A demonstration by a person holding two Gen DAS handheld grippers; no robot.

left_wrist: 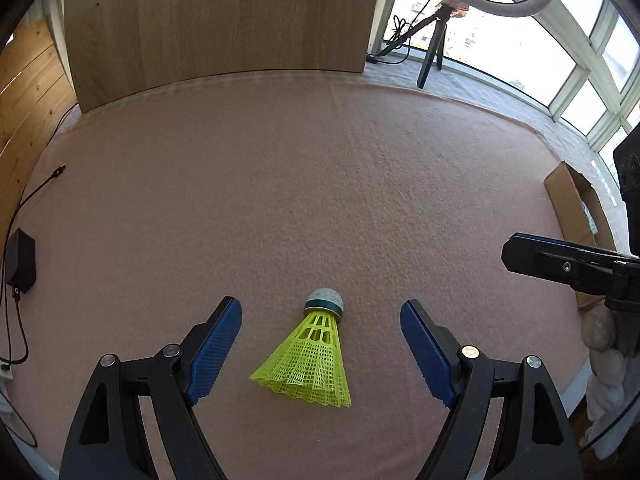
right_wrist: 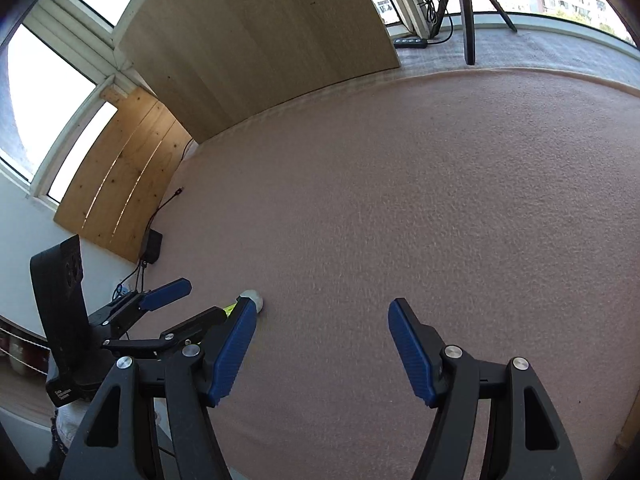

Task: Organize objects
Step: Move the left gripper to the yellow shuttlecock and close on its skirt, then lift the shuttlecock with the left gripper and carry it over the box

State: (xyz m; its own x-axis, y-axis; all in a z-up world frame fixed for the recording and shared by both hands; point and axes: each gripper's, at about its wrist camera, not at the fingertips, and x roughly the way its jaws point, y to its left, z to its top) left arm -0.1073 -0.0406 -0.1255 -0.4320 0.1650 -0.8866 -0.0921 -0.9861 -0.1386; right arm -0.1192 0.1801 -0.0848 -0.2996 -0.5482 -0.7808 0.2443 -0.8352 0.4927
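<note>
1 shuttlecock (left_wrist: 310,354) lies on the pink mat (left_wrist: 320,200), on its side, cork pointing away, and it is the only loose thing I can see to organize. It lies between the 2 fingers of the left gripper (left_wrist: 321,320), nearer the middle, touching neither pad. These fingers stand wide. The right gripper (right_wrist: 322,324) also has its fingers apart, with nothing between them, only bare mat; the shuttlecock is just beside its left finger, on the outer side. A cardboard box (left_wrist: 568,196) stands well to the right. I judge the task is at its start: nothing is gripped yet; grasping and placing remain.
</note>
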